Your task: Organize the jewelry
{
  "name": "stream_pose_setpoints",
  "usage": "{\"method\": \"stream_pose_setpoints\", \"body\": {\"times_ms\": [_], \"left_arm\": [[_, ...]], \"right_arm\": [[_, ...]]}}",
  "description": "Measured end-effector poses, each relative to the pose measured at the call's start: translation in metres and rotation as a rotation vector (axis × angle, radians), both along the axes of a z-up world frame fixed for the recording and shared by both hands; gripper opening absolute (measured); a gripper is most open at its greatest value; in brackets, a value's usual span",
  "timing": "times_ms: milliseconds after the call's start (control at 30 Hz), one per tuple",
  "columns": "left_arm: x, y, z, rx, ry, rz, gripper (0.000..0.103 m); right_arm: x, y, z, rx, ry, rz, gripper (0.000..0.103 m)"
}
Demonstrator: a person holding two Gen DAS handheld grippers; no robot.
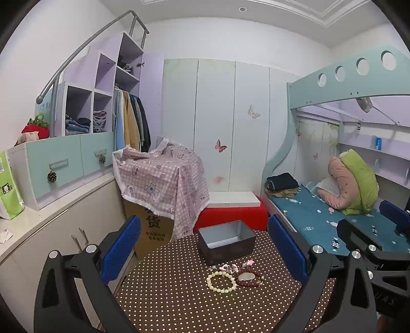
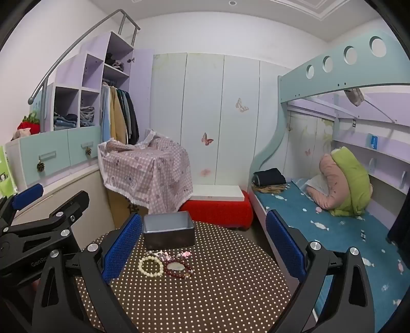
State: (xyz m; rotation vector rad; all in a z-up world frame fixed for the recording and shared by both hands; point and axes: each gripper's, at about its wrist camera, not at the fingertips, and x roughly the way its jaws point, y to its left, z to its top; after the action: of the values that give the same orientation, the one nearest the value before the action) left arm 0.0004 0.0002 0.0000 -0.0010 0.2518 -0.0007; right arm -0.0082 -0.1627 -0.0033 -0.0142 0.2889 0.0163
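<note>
White walls and a recessed ceiling light (image 1: 242,9) enclose pale green wardrobe doors with butterfly stickers (image 1: 216,123), lilac stepped cubby shelves (image 1: 102,84) and a teal bunk bed (image 2: 333,74).

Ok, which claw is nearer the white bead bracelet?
Left, narrowly. The white bead bracelet lies straight ahead of the open left claw, centred; for the open right claw it sits ahead, off to the left.

Matt grey metal box (image 1: 226,240) on dotted cloth table cover (image 1: 179,294); glossy cream bead bracelet (image 1: 221,281) beside it.
</note>
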Motion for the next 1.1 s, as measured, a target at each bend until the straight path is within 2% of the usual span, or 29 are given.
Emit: {"method": "stream_pose_setpoints", "body": {"times_ms": [1100], "left_arm": [[-0.0005,0.0008,-0.0033,0.009,-0.006,0.003,0.096]], "right_arm": [[0.0005,-0.0035,-0.0001,0.001,0.003,0.002,0.094]]}}
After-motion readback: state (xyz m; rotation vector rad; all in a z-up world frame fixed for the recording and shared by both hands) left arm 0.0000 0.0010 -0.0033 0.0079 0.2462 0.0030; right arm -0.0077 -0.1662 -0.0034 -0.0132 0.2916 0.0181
